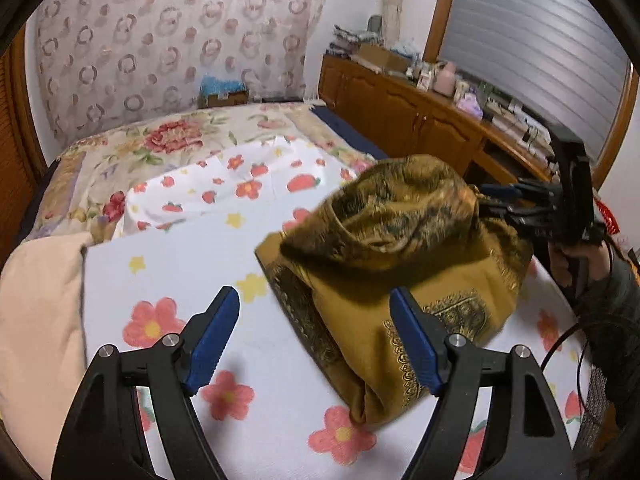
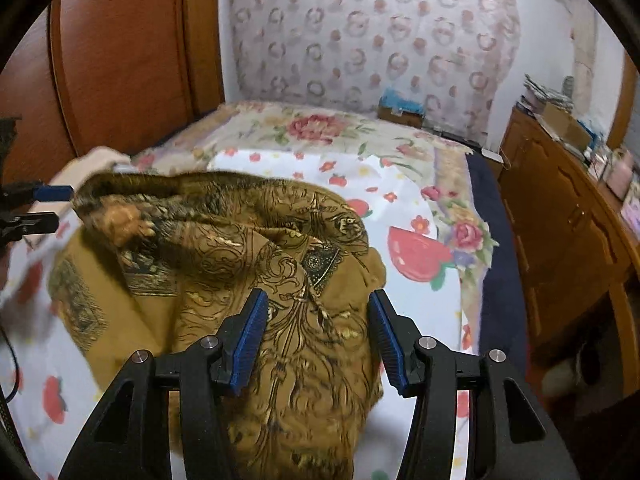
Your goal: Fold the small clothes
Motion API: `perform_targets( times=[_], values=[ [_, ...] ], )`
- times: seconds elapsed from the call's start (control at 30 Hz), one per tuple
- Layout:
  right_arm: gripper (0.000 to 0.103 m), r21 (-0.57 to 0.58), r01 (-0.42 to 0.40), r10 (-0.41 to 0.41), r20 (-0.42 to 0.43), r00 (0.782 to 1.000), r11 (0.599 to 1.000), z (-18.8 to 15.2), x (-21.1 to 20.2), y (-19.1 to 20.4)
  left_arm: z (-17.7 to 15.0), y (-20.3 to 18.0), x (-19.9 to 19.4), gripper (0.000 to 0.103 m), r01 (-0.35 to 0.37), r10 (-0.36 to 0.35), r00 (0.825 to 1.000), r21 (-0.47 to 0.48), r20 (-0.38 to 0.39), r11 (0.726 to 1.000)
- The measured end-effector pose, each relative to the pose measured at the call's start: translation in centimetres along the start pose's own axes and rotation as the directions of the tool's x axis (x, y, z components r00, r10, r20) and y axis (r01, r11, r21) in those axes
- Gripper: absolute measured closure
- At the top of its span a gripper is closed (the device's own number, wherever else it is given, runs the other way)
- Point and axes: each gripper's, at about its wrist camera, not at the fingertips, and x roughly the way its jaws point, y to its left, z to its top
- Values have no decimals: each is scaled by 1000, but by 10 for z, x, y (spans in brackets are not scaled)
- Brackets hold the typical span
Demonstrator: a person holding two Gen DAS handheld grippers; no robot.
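Note:
A mustard-brown patterned cloth [image 1: 400, 264] lies partly folded on the flowered bed sheet [image 1: 160, 280], with a loose upper layer bunched and raised over it. My left gripper [image 1: 316, 336] is open and empty just in front of the cloth's near left corner. In the left wrist view my right gripper [image 1: 486, 200] sits at the cloth's right end, touching the raised fabric. In the right wrist view the cloth [image 2: 280, 260] fills the middle, and my right gripper [image 2: 318, 336] stands open over it, with fabric between the spread fingers. The left gripper [image 2: 52, 206] shows at the far left edge.
A beige pillow [image 1: 40, 312] lies left of the sheet. A flowered quilt [image 1: 172, 140] covers the far bed. A wooden cabinet [image 1: 420, 120] with clutter runs along the right side. A wooden headboard [image 2: 120, 60] stands at the left in the right wrist view.

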Motion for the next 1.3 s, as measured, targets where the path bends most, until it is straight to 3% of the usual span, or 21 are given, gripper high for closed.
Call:
perform_targets(
  times=[0.03, 0.07, 0.1, 0.2, 0.23, 0.27, 0.37, 0.47, 0.57, 0.63, 0.73, 0.93, 1.2, 1.3],
  values=[
    [80, -9, -9, 9, -11, 1000, 1000, 3, 2, -2, 0, -2, 3, 25, 2, -2, 1000, 4, -5, 1000],
    [91, -15, -17, 17, -11, 1000, 1000, 4, 0, 0, 1, -4, 5, 25, 6, -6, 1000, 7, -8, 1000],
    [94, -17, -19, 19, 2, 1000, 1000, 6, -2, -4, 3, -6, 7, 25, 7, -7, 1000, 10, -11, 1000],
    [96, 47, -18, 14, 100, 995, 999, 6, -22, -14, 9, -9, 13, 25, -10, 10, 1000, 27, -13, 1000],
    [96, 92, 60, -70, 117, 991, 994, 3, -27, -21, 10, -8, 14, 25, -18, 18, 1000, 31, -9, 999],
    [96, 142, 113, -130, 114, 985, 983, 0, -29, -26, 14, -7, 17, 25, -27, 27, 1000, 36, -7, 999],
    [96, 227, 96, -121, 99, 988, 969, -6, -32, -35, 22, 3, 29, 25, -83, 84, 996, 30, -16, 996],
    [96, 220, 107, -125, 68, 990, 969, -6, -32, -30, 23, 13, 35, 25, -59, 59, 998, -4, -28, 998],
    [79, 206, 114, -129, 60, 990, 972, 0, -35, -30, 20, 14, 39, 25, -51, 51, 998, -13, -37, 999],
    [54, 199, 112, -126, 58, 990, 974, 1, -36, -31, 18, 13, 42, 25, -40, 39, 998, -13, -43, 999],
    [40, 195, 102, -113, 46, 992, 975, 0, -28, -29, 17, 14, 47, 25, -28, 27, 998, -25, -51, 999],
    [35, 190, 120, -118, -21, 993, 975, -1, -12, -28, 19, 18, 58, 49, -8, 5, 997, -40, -75, 999],
    [35, 262, -13, 26, -46, 999, 965, 2, -1, -41, 14, 24, 66, 52, 10, -17, 995, -69, -96, 998],
    [36, 270, -55, 68, -41, 997, 961, 2, 0, -47, 15, 22, 67, 61, 23, -29, 995, -63, -96, 998]
  ],
)
